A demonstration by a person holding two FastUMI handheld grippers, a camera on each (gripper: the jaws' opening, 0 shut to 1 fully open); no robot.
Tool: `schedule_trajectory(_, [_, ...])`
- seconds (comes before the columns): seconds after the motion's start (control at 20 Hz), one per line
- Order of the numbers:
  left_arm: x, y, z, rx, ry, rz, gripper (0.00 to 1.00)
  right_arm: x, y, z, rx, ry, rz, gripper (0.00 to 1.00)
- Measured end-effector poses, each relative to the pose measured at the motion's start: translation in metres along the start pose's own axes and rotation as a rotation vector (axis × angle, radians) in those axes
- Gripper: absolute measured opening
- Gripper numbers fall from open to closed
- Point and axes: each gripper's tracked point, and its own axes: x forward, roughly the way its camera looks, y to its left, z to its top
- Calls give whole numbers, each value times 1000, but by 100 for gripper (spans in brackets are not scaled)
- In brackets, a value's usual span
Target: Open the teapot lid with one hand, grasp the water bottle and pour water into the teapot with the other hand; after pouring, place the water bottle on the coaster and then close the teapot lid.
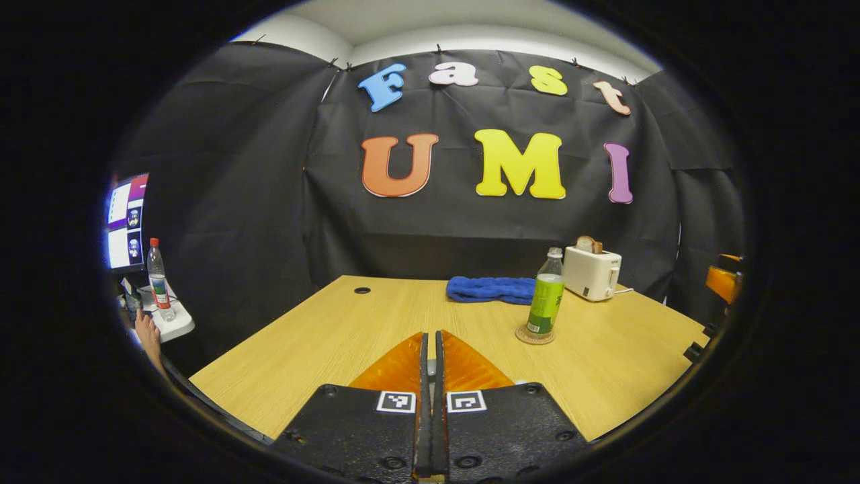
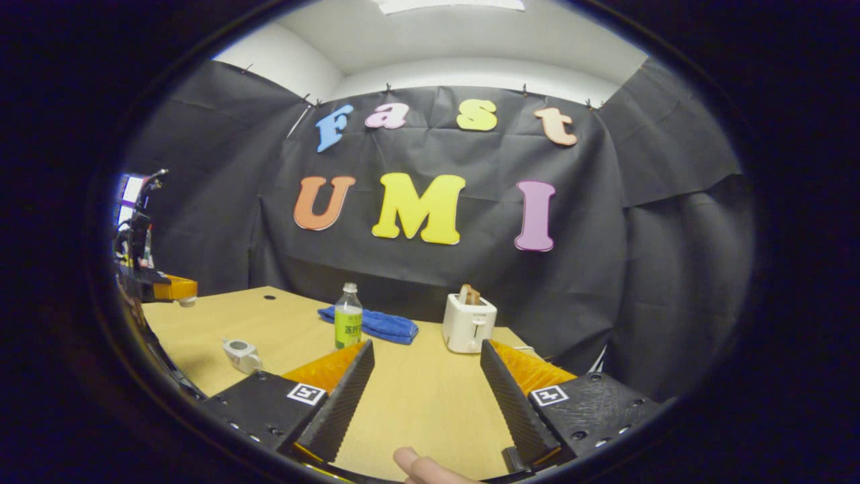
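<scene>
Left gripper view puts the wooden worktop [image 1: 376,336] across the lower half of the frame, with my left claw [image 1: 431,363] at bottom centre, pressed together and holding nothing. Right of centre the water bottle [image 1: 545,299] stands upright on the round coaster [image 1: 535,335], cap on; I cannot tell how full it is. Behind it lie a blue towel [image 1: 490,289] and a white toaster [image 1: 592,272] with bread in its slot. In the right gripper view my right claw [image 2: 425,376] gapes wide, empty, low in the frame, and the small white teapot [image 2: 240,354] sits at lower left, lid seemingly on. I judge nothing begun: lid, pour, return all remain.
</scene>
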Motion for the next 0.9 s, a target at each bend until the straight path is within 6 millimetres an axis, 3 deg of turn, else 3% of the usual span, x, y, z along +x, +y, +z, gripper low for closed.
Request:
schedule_trajectory(0.2, [22, -8, -3, 82, -66, 57, 3, -10, -27, -12, 39, -2, 6, 95])
schedule_trajectory(0.35, [38, -50, -9, 76, -111, -26, 3, -8, -37, -26, 30, 15, 4, 95])
schedule_trajectory(0.5, [48, -78, -20, 29, -117, -107, 3, -5, -44, -35, 26, 37, -9, 95])
schedule_trajectory(0.9, [71, -67, -63, 5, -30, -60, 3, -1, -49, -37, 73, 49, 6, 92])
